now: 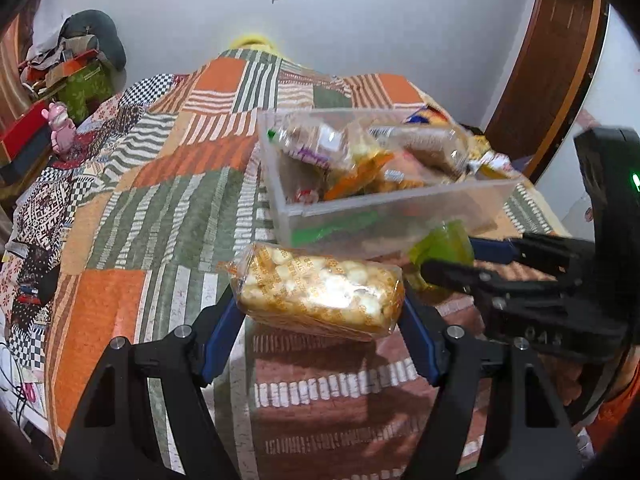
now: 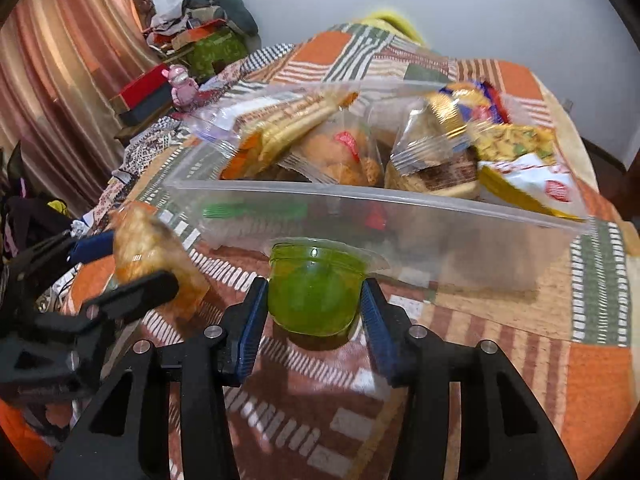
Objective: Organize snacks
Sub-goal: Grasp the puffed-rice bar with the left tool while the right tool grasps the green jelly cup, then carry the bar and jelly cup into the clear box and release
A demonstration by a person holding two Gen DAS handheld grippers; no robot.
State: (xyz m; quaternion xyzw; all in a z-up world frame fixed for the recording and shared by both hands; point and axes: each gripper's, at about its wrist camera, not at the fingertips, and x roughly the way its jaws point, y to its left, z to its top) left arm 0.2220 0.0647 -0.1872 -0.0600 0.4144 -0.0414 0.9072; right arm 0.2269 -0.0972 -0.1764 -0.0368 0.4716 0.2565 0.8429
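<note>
My left gripper [image 1: 320,308] is shut on a clear packet of puffed snacks [image 1: 318,294], held above the patchwork bedspread just in front of a clear plastic bin [image 1: 400,216]. My right gripper [image 2: 316,300] is shut on a green jelly cup [image 2: 314,292], also held close to the bin's near wall [image 2: 400,220]. The bin holds several snack packets [image 2: 340,152]. In the left wrist view the right gripper [image 1: 460,260] with the green cup [image 1: 444,246] is at the right. In the right wrist view the left gripper [image 2: 120,264] with its packet [image 2: 148,248] is at the left.
The bin stands on a bed with an orange, green and white patchwork cover [image 1: 160,200]. Beside the bed at the left are a pink toy [image 1: 60,124], red boxes [image 1: 20,132] and piled clothes [image 1: 80,40]. A curtain [image 2: 60,80] hangs at left; a wooden door frame [image 1: 552,60] stands at right.
</note>
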